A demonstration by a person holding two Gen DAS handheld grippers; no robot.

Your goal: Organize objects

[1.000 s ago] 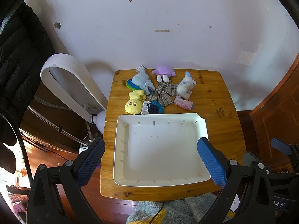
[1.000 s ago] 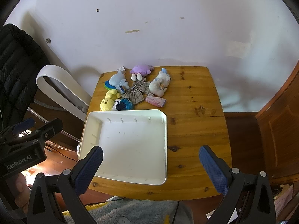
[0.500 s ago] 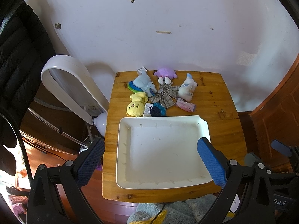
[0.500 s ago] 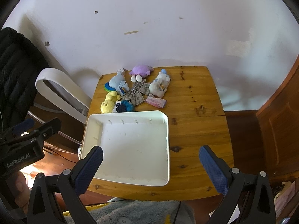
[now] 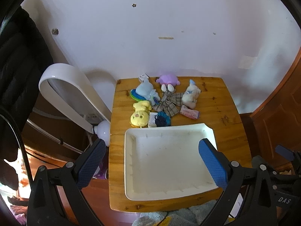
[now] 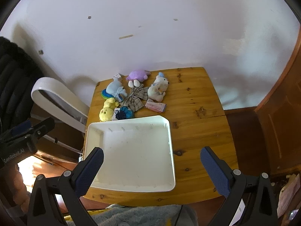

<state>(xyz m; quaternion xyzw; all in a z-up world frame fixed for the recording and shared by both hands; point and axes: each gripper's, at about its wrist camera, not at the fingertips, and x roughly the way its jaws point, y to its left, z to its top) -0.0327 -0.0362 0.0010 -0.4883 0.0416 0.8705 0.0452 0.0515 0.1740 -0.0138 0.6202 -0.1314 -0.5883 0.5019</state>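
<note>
Since a second ago I have drawn both grippers back and up a little: the white tray (image 5: 169,162) sits lower and smaller in both wrist views, and more of the wall shows above the table (image 5: 225,116). Left gripper (image 5: 152,163) and right gripper (image 6: 152,169) both hang over the near edge of the tray, jaws spread wide, holding nothing.

The tray is empty, so I judge the sorting has not begun. The things to organize lie in a cluster just beyond the tray's far rim: the yellow plush (image 5: 139,113) and the dark blue pom (image 5: 162,119) nearest it, the pink packet (image 5: 189,112) a bit further, then the plaid bow (image 5: 168,103), blue plush (image 5: 145,91), white plush (image 5: 191,95) and purple plush (image 5: 168,80) towards the wall.

Next I would reach one gripper across the tray to the nearest toy.

Readable writing: "GenRobot.AI" on the left gripper's body in the right view, and "DAS" on the right gripper's body in the left view.
</note>
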